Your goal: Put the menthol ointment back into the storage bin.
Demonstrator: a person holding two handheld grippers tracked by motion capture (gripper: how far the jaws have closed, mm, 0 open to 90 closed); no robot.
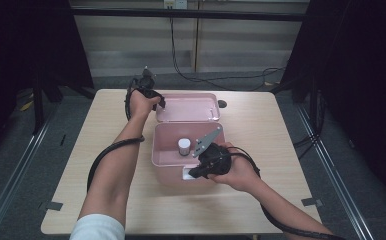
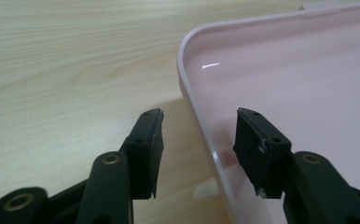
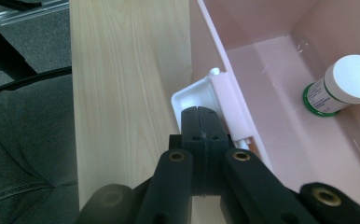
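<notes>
Item: pink storage box [image 1: 167, 159], lid open, mid-table [image 1: 281, 150]. Its lid [image 1: 188, 107] lies flat on the far side, inner face up, hinged to the box's far wall. Contents: one small bottle [image 1: 184, 146] with white cap and green-edged label, standing upright on the box floor, left of centre.

Left gripper [image 1: 158, 103] — at the lid's near-left corner. In the left gripper view its jaws stand apart, straddling the lid's rim [image 2: 205, 140]: one jaw over the table wood, the other over the lid's inner face. Nothing pinched yet.

Right gripper [image 1: 195, 172] — at the box's near wall. In the right gripper view its jaws are pressed together with no gap, tips at the white latch [image 3: 201, 95] on that wall; whether they pinch a tab of it or merely press against it cannot be told.

Step in hand, as judged: taking hold of the lid to swing it shut while the right gripper steadies the box.

Handling notes:
- Close the left gripper squarely on the rim, well onto the lip — a shallow bite may slip on smooth plastic.
- Lift in an arc about the hinge, not straight up.
- Keep the latch clear of the closing lid.
- The bottle stands below the box rim, as far as can be judged.
</notes>
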